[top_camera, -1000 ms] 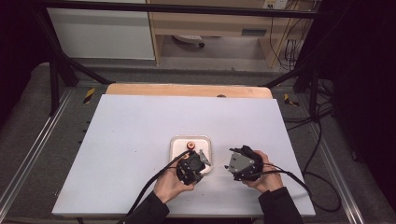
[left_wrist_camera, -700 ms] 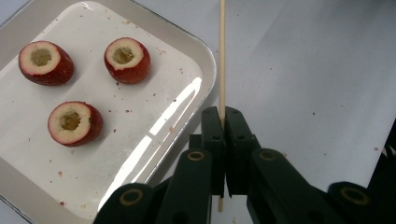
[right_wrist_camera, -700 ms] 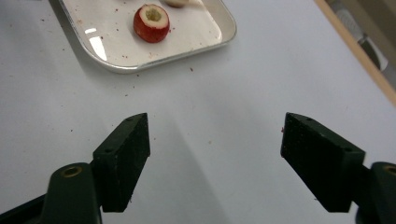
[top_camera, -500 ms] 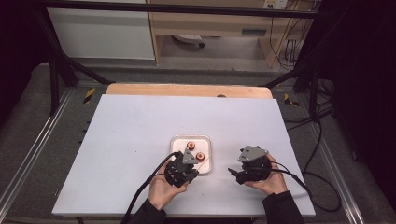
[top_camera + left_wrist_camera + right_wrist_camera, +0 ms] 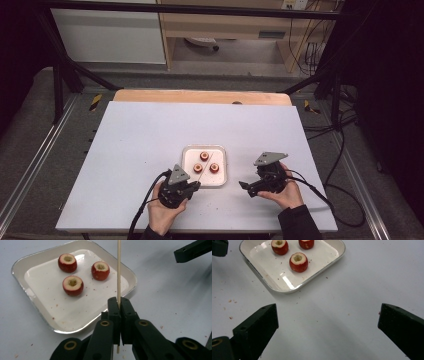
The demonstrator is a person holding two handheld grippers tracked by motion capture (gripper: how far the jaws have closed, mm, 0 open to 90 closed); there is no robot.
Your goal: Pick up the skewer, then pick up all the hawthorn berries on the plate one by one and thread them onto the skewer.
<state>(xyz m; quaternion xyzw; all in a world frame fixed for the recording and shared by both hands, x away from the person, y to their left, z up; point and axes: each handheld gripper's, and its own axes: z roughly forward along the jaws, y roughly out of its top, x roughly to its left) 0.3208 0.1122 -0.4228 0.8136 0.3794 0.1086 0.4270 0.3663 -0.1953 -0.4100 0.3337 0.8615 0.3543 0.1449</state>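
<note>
Near the front edge of the white desk (image 5: 150, 140), left tongs (image 5: 119, 305) clamped tight on a thin wooden skewer (image 5: 119, 267), held close to its lower end so that most of its length stands free above the jaws. Just beyond, a square white tray (image 5: 30, 293) with 3 cored red fruits (image 5: 73, 285), each hollow side up, all apart from one another and from the tray's rim. Off to the right of the tray, right tongs (image 5: 244, 185) spread wide apart and gripping nothing, pointing toward the tray across bare desk. Likely trouble from here: with so short a hold and so long a free length, easy for the skewer to twist or slide between the jaws under a push into fruit, or to bend and snap. Equally possible for a small round fruit to roll or skate across the glossy tray if speared off centre, with nothing steadying it while the right tongs stay clear. Skewer's top cut off by the upper edge of the left gripper view, so tip shape unknown. Kind of fruit hard to tell. From the high view, skewer too thin to make out.
</note>
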